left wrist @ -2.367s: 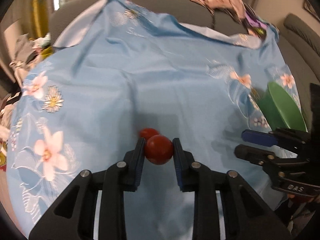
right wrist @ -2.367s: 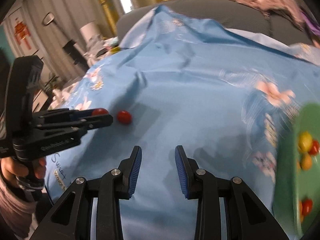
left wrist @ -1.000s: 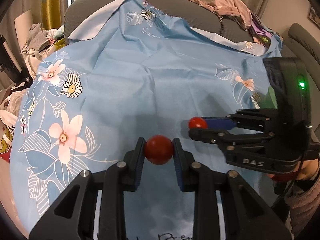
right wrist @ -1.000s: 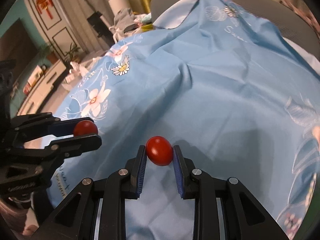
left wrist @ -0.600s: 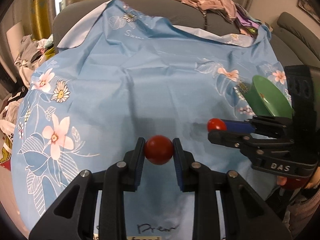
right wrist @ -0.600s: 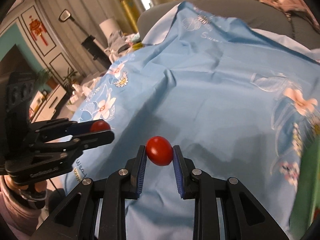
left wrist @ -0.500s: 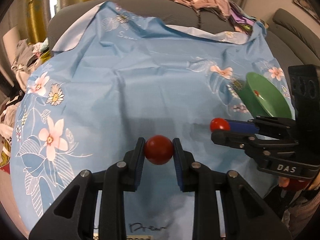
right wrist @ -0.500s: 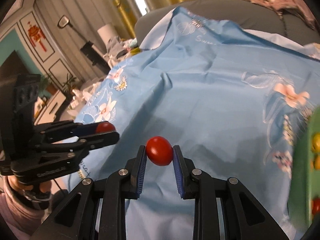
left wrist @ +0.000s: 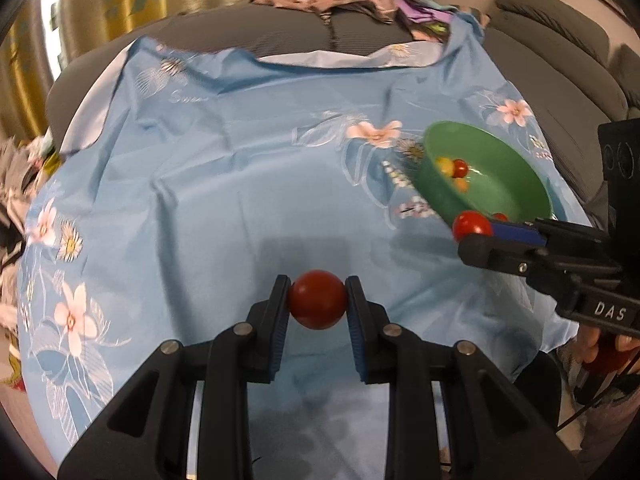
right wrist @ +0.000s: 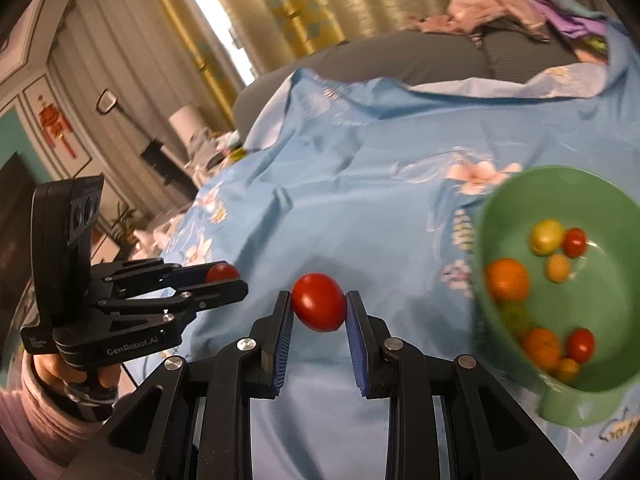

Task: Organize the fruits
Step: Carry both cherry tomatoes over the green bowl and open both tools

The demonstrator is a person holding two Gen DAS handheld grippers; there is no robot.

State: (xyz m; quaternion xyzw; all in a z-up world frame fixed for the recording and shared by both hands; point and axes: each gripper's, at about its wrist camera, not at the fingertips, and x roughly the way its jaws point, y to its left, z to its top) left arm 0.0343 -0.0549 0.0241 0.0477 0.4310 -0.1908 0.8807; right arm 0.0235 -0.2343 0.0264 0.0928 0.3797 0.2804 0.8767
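Above the cloth (left wrist: 240, 184) — both grippers grip tomatoes.

A light blue cloth (left wrist: 248, 184) printed with white and pink flowers covers the whole work surface, creased and rumpled across its middle, its far edge folded back to show a paler underside at twelve o'clock. What lies under the cloth cannot be told. A green bowl (left wrist: 516, 184) rests directly on the cloth at about two o'clock in the left wrist view, tilted, and holds small red, orange and yellow fruits (right wrist: 508, 282). In the right wrist view it sits at three to four o'clock.
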